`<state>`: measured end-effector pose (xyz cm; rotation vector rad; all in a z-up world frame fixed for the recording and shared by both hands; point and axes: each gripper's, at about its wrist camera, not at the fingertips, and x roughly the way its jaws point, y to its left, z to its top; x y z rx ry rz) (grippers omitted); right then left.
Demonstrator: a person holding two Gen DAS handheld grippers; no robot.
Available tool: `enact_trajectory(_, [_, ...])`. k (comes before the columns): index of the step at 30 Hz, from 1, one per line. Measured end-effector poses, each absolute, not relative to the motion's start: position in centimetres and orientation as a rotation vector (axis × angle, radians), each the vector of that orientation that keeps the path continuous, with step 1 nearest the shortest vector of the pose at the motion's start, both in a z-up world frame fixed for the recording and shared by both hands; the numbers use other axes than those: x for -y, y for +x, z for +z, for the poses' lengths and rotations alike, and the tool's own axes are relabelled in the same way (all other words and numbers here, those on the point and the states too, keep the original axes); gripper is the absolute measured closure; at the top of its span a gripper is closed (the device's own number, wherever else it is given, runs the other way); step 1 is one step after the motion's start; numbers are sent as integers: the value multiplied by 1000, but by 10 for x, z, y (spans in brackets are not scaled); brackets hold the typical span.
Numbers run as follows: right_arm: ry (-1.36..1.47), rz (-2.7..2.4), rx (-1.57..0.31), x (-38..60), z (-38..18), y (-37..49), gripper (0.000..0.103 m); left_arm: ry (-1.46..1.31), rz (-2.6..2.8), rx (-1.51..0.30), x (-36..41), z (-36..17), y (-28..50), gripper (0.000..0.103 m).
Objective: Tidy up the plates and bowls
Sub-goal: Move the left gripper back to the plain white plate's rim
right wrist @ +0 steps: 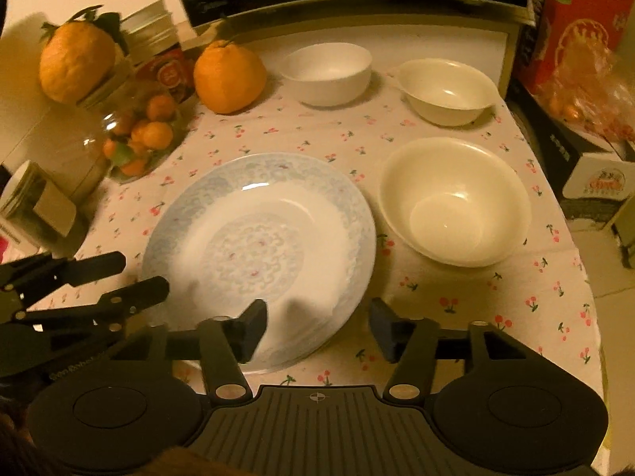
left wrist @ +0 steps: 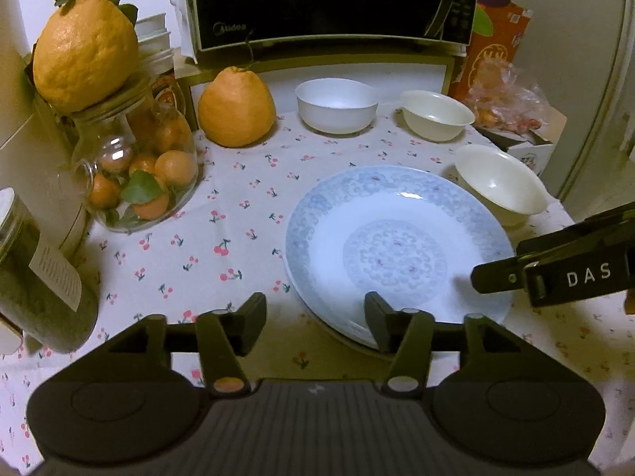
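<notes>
A blue-patterned plate (left wrist: 397, 246) (right wrist: 258, 238) lies on the cherry-print tablecloth, and the rim of a second plate seems to show beneath it. My left gripper (left wrist: 313, 309) (right wrist: 139, 277) is open at its near-left rim, the right finger over the rim. My right gripper (right wrist: 317, 317) is open at the near-right rim, with its left finger above the plate; one of its fingers (left wrist: 492, 277) shows in the left wrist view. A cream bowl (left wrist: 500, 186) (right wrist: 456, 198) stands right of the plate. Farther back stand a lipped cream bowl (left wrist: 436, 113) (right wrist: 448, 91) and a white bowl (left wrist: 337, 105) (right wrist: 329, 73).
A microwave (left wrist: 329, 4) stands at the back. A large orange citrus (left wrist: 236, 107) (right wrist: 230, 75) sits left of the white bowl. A glass jar of small oranges (left wrist: 139, 178) and a jar of green powder (left wrist: 35, 285) stand left. A red box (right wrist: 579, 27) and bagged fruit (right wrist: 587, 95) sit right, past the table edge (right wrist: 555, 206).
</notes>
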<state>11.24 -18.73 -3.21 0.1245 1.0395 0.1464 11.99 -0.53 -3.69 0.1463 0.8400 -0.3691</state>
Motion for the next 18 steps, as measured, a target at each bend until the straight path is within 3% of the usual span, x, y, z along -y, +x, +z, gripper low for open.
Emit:
enact_trajectory(12, [118, 215, -1029, 180, -18, 97, 22, 145, -412, -868, -11, -24, 103, 12])
enact_trajectory(18, [177, 247, -1051, 179, -19, 87, 17, 157, -409, -882, -24, -24, 96, 4])
